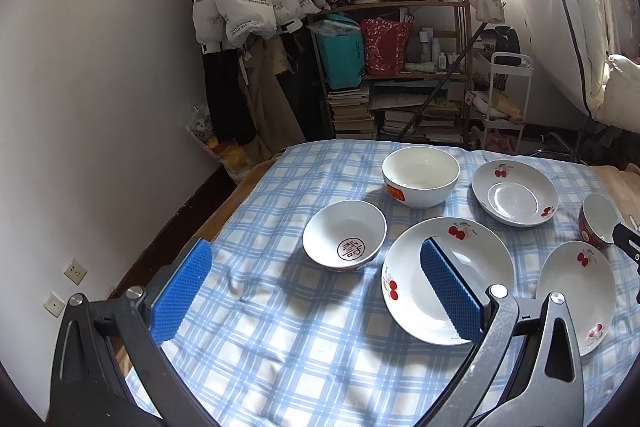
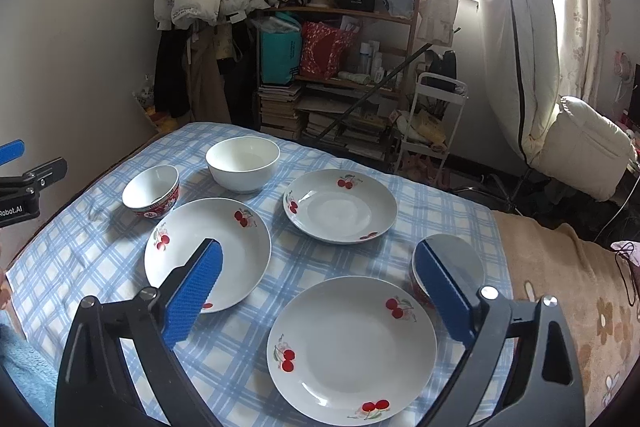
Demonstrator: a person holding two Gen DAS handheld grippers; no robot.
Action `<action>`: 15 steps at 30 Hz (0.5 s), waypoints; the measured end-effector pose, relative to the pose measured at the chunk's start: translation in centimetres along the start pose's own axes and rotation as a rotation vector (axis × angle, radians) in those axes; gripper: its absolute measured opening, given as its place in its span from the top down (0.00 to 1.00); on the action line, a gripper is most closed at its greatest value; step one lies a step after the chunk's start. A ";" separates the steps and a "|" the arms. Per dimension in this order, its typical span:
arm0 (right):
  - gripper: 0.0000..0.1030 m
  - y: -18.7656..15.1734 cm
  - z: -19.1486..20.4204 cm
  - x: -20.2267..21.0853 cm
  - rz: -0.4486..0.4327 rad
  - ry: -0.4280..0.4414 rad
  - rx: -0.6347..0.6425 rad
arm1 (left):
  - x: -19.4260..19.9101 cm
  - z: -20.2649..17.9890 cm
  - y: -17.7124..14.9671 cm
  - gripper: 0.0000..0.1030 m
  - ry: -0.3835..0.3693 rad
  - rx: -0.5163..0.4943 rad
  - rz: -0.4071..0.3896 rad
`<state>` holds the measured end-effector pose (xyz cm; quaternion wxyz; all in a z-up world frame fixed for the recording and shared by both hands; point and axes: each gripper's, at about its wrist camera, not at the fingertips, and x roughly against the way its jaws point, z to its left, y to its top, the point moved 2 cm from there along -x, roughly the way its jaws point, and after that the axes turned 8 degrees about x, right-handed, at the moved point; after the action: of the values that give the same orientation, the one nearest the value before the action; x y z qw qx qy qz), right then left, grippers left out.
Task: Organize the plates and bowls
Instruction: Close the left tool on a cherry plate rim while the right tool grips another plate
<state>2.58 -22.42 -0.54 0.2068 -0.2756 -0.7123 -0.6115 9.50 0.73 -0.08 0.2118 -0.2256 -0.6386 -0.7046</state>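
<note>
Hovering over the blue-checked bench (image 2: 256, 355) with both units spread wide, nothing between the pads: left hand-held gripper (image 1: 316, 291), right hand-held gripper (image 2: 316, 291). Nothing stacked yet. Three white cherry-print ceramic plates lie apart: near plate (image 2: 352, 347), left plate (image 2: 208, 251), far plate (image 2: 340, 205). Large plain white bowl (image 2: 243, 163) and red-banded small bowl (image 2: 151, 191) sit behind; another red-banded bowl (image 2: 476, 259) is half hidden behind the right finger. Risks: glazed rim slipping from the pads; loose cloth dragging neighbours; clipping that hidden bowl.
</note>
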 end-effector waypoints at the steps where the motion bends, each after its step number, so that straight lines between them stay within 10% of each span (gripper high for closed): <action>1: 0.08 0.3 0.1 -0.5 0.009 0.005 0.004 | -0.5 0.1 0.3 0.01 -0.002 -0.001 0.018; 15: 0.15 3.0 2.0 -7.2 0.091 0.057 0.024 | -8.2 -0.4 -0.1 0.01 -0.019 0.059 0.256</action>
<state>10.08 -21.16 -3.15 0.2580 -0.2876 -0.7001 -0.6005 16.06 0.43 -5.02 0.3004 -0.3059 -0.6268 -0.6506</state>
